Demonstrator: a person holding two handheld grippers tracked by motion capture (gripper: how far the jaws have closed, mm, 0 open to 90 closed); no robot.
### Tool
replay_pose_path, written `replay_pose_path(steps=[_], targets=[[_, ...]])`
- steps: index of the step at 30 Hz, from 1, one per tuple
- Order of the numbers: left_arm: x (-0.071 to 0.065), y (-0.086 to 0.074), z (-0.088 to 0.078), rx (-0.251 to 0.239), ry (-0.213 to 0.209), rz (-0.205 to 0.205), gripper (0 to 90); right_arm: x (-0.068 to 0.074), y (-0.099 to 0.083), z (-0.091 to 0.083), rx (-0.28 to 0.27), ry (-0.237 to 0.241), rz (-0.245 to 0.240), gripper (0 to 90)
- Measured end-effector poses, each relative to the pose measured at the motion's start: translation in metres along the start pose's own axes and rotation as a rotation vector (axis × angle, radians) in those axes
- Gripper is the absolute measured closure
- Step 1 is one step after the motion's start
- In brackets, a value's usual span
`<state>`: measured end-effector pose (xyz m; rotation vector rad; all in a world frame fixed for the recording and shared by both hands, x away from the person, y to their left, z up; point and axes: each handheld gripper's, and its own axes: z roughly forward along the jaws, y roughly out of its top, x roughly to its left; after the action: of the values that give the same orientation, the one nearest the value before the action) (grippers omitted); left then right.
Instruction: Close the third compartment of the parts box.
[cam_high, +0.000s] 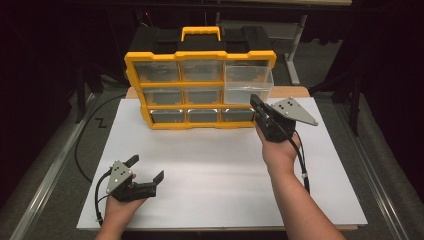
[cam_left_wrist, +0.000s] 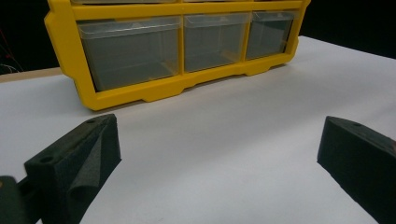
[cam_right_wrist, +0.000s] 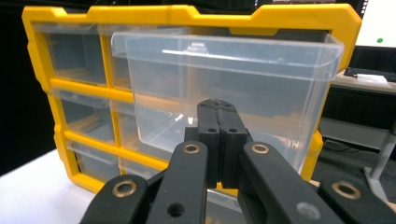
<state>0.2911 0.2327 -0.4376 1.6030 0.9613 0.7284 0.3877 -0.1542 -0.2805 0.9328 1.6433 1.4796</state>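
Here, from the high view, a yellow organizer (cam_high: 200, 90) stands upright at the far edge of a white board (cam_high: 220, 170), its black case and yellow handle (cam_high: 200, 33) behind it. I count nine clear drawers in three rows of three. One of them, the big drawer (cam_high: 248, 84) at the top right, is pulled out toward the person and juts past the frame. The right gripper (cam_high: 256, 103) is just below that drawer's front, its tip close against the lower edge, jaws pressed together with nothing seen between them. The left gripper (cam_high: 147, 169) rests near the board's near left corner, well apart from the organizer, jaws spread. Two cables trail back from the two hands.

In the left gripper view, the two black jaws stand wide apart over bare board, with the organizer's bottom row of three drawers (cam_left_wrist: 187, 44) ahead.

In the right gripper view, the closed jaw tips sit right in front of the pulled-out drawer (cam_right_wrist: 224, 88), which blocks much of the frame behind it; whether they touch it I cannot tell. A desk stands off to the right.
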Motion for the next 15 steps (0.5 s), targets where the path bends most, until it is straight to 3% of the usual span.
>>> replay_pose_path(steps=[15], targets=[[-0.0008,0.0005,-0.0016,-0.011,-0.001,-0.004,0.2,0.0042,0.008,0.0062,-0.009,-0.029,-0.007,90.0]])
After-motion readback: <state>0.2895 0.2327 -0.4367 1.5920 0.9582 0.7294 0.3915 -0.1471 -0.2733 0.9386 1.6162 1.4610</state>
